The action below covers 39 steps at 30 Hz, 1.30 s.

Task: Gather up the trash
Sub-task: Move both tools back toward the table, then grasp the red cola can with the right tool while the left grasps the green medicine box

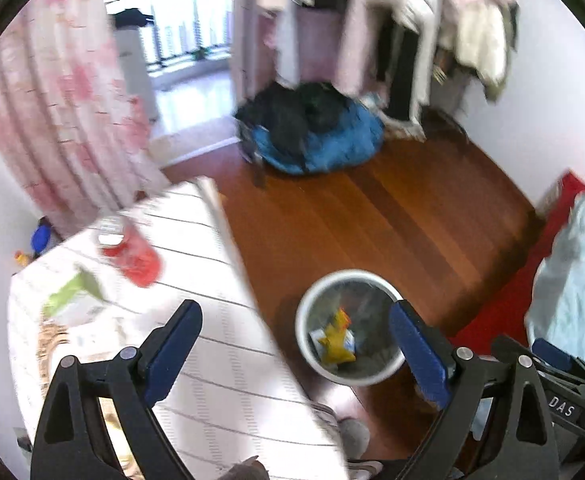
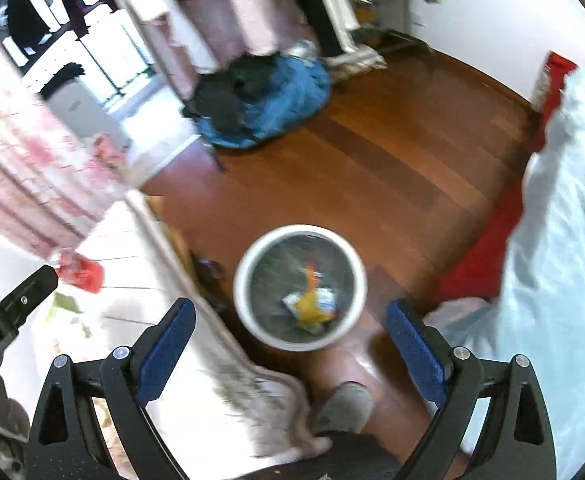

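Observation:
A round white-rimmed trash bin [image 1: 388, 374] [image 2: 248, 256] stands on the wooden floor beside the white table, with a yellow wrapper [image 1: 334, 346] [image 2: 310, 306] and other scraps inside. On the table [image 1: 220, 360] lie a red bottle-like container [image 1: 132, 254] [image 2: 82, 272] on its side and a green and white packet [image 1: 74, 292] [image 2: 66, 302]. My left gripper [image 1: 296, 328] is open and empty, spanning the table edge and the bin. My right gripper [image 2: 290, 328] is open and empty, hovering above the bin's near rim. The left gripper's side [image 2: 16, 304] shows in the right wrist view.
A blue and black pile of bags [image 1: 316, 132] [image 2: 260, 100] lies on the floor by a clothes rack [image 1: 412, 20]. A pink curtain [image 1: 60, 120] hangs left. A bed with pale blue cover [image 2: 564, 248] and red sheet [image 2: 476, 256] is on the right. A person's slippered foot [image 2: 346, 406] is below.

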{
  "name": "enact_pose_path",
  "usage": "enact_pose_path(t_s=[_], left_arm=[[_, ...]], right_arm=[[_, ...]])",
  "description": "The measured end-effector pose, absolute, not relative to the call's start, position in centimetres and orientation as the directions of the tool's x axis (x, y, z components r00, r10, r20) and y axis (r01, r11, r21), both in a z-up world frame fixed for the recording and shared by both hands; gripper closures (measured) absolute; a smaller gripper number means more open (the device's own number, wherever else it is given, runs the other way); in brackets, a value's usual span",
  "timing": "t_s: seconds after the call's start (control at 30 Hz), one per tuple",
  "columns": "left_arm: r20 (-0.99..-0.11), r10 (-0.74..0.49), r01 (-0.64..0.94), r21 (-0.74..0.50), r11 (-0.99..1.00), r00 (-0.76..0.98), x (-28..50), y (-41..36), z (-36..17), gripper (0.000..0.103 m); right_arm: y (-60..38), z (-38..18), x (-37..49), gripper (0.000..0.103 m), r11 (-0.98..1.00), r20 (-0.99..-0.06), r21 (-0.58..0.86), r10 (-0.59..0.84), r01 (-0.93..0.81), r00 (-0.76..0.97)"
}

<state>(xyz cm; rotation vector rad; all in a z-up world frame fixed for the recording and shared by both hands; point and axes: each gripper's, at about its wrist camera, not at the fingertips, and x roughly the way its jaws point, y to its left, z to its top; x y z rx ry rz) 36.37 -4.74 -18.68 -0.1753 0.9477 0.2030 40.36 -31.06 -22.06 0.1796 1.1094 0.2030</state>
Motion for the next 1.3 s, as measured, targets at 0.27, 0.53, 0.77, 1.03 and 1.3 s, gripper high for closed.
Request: enact_pose_path(t_s=[0.27,0.53,0.77,1.03,1.3], left_arm=[[-0.804,0.338,-0.542,0.024,0.84,0.489,27.7,10.7,-20.2,0.007],[-0.857,0.391,-0.629,0.105,0.77,0.335,26.2,21.4,-27.6,0.007],[-0.893,0.348,-0.644,0.089,0.76,0.286,28.4,26.2,-30.0,0.007],[-0.898,0.287,-0.54,0.068,0.839,0.333,29.4,25.5,-29.9,0.007],[-0.934,0.167,-0.186,0.112,0.976,0.315,33.7,21.5,-31.1,0.007]], right_arm=[[-15.9,-23.9,38.9,0.005,0.894,-0.86,0.339,0.42,-0.293,0.288],[-0.1,-28.1,41.5,0.005,0.843,-0.88,0.321,0.434,-0.431,0.194],[10.2,-29.4,44.7,0.005,0.828,-0.908,0.233,0.373,-0.511,0.191],[12.5,-31.0,47.6,0.034,0.851,-0.929,0.158,0.3,-0.501,0.217],[7.4,-30.9,48.7,0.034,0.875,-0.948,0.115,0.238,-0.47,0.211]])
